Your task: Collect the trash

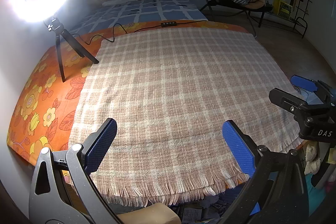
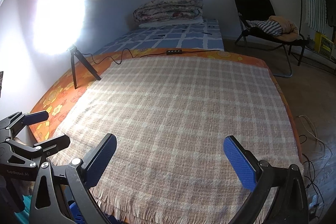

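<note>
Up front in the left wrist view, the left gripper [image 1: 169,144] hangs over the near fringed edge of a beige-and-white checked woven blanket [image 1: 178,85], its blue-padded fingers [image 1: 238,148] spread wide with nothing between them. The blanket covers an orange flower-print mattress [image 1: 42,102]. A glaring white ring light on a small black tripod [image 1: 61,49] stands near the mattress's far left corner. The right gripper [image 1: 304,98] pokes in past the blanket's right edge. No trash shows on the blanket.

From the right wrist view, the right gripper [image 2: 170,156] hovers above the same near edge, jaws equally wide and empty. The left gripper [image 2: 37,129] sits by the blanket's near left corner, also parted. A black folding chair [image 2: 262,20] holding striped cloth stands on the floor beyond.
</note>
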`<state>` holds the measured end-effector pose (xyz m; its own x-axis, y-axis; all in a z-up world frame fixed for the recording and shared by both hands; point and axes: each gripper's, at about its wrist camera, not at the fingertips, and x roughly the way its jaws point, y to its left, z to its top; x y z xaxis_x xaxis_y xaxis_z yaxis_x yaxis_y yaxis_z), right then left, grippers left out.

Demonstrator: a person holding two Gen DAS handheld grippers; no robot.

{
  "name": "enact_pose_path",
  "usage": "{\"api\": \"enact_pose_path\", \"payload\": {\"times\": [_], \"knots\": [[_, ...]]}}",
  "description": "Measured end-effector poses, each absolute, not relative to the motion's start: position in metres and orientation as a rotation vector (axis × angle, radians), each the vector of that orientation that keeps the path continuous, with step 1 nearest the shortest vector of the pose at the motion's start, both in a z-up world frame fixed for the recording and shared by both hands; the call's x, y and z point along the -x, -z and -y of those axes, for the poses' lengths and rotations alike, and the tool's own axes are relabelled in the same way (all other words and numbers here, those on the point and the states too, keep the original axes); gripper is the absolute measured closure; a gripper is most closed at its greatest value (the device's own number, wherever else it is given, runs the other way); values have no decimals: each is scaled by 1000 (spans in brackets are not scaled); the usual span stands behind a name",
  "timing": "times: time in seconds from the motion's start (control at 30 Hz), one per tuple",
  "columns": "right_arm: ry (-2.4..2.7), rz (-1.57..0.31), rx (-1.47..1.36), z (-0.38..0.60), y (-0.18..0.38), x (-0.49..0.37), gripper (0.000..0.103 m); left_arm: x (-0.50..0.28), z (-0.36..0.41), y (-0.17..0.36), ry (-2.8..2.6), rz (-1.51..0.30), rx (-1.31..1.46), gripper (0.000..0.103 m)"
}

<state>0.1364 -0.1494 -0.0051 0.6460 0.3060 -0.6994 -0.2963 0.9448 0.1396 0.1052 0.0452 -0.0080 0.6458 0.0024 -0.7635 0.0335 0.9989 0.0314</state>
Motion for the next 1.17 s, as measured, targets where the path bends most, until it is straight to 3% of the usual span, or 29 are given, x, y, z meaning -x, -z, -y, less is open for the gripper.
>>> {"api": "enact_pose_path", "payload": {"times": [1.17], "knots": [[-351,-817,10,148,15,-137,0,-106,-53,12,-9,-861,-34,1]]}}
